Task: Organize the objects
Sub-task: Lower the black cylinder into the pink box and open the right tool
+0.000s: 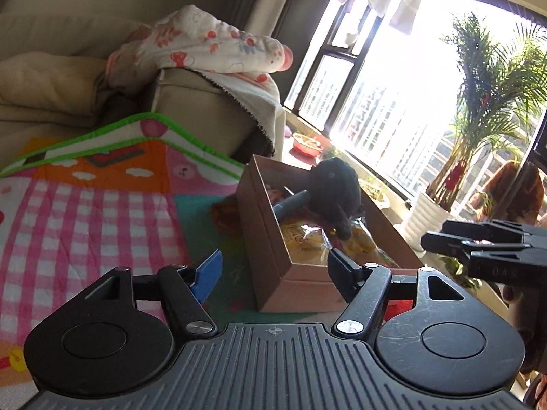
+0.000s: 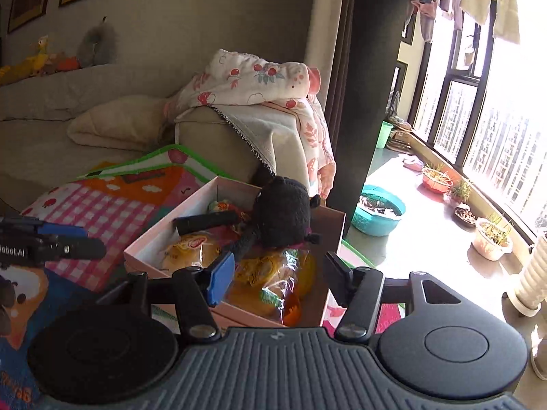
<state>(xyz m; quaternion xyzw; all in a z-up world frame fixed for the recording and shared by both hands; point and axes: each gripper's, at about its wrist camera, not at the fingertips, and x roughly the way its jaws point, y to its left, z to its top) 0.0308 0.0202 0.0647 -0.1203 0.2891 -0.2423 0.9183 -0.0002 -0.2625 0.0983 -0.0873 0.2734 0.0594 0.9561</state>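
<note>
Room: sunlit living room, beige sofa (image 2: 212, 136) with a flowered blanket (image 2: 259, 78) draped over its arm, tall windows, potted palm (image 1: 478, 109) on the sill side.
Surface: I'm working over a bright patchwork play mat (image 1: 85, 212) spread on the floor.
Box: pinkish cardboard box (image 2: 160, 235) sits on the mat just before the sofa arm, open-topped, so I judge it the collecting place.
Contents: black plush toy (image 2: 283, 215) slumped on top, a dark cylinder (image 2: 208, 222) beside it, yellow-printed snack packets in clear wrap (image 2: 273, 273) underneath. Piled loosely, not sorted.
Left gripper (image 1: 270, 266): fingers spread wide, nothing between them, poised over the box's near corner.
Right gripper (image 2: 277, 276): likewise released and empty, hanging above the box's near end.
Judgement: both tools look free for a next pickup; nothing loose on the mat shows close by.
</note>
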